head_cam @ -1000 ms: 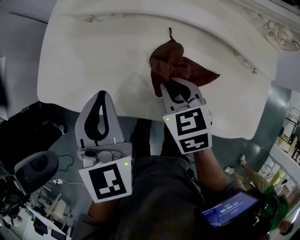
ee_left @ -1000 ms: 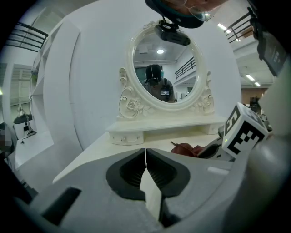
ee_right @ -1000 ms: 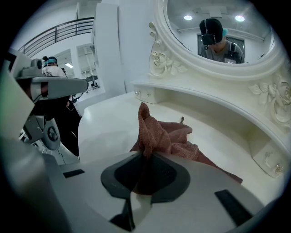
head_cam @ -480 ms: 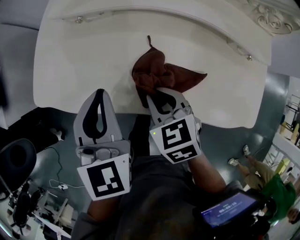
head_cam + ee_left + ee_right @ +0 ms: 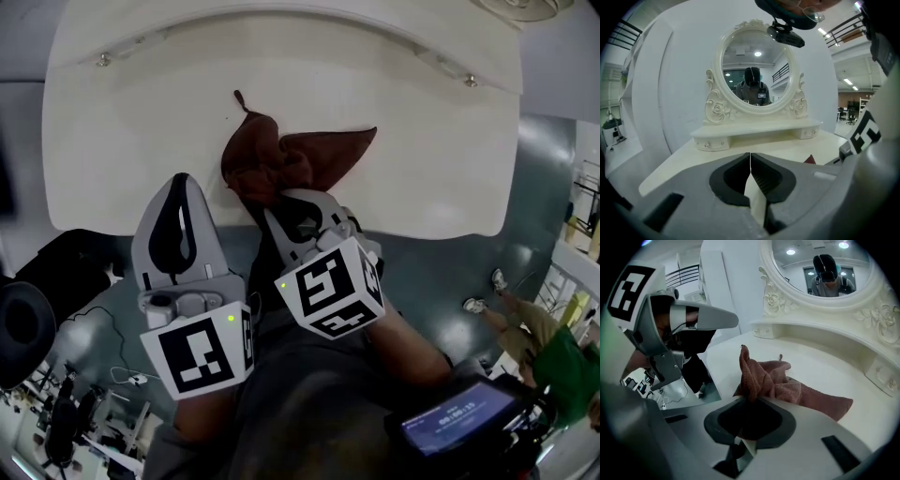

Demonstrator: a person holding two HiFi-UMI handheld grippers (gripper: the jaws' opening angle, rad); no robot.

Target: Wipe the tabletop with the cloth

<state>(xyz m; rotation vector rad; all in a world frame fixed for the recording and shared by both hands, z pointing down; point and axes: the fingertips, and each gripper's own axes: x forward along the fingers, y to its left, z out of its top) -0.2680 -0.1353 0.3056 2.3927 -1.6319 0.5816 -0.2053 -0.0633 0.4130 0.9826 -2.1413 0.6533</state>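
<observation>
The brown cloth (image 5: 291, 159) is pinched by the right gripper's (image 5: 277, 204) shut jaws near the tabletop's (image 5: 431, 159) front edge, so it can be dragged. The left gripper (image 5: 178, 183) is held shut and empty.

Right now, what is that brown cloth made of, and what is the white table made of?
The cloth looks like soft, fuzzy fabric, maybe terry or microfibre: it bunches into floppy folds and its surface is nubbly and matte. The table looks like wood painted cream-white, smooth with a faint sheen. What lies under the paint cannot be told.
</observation>
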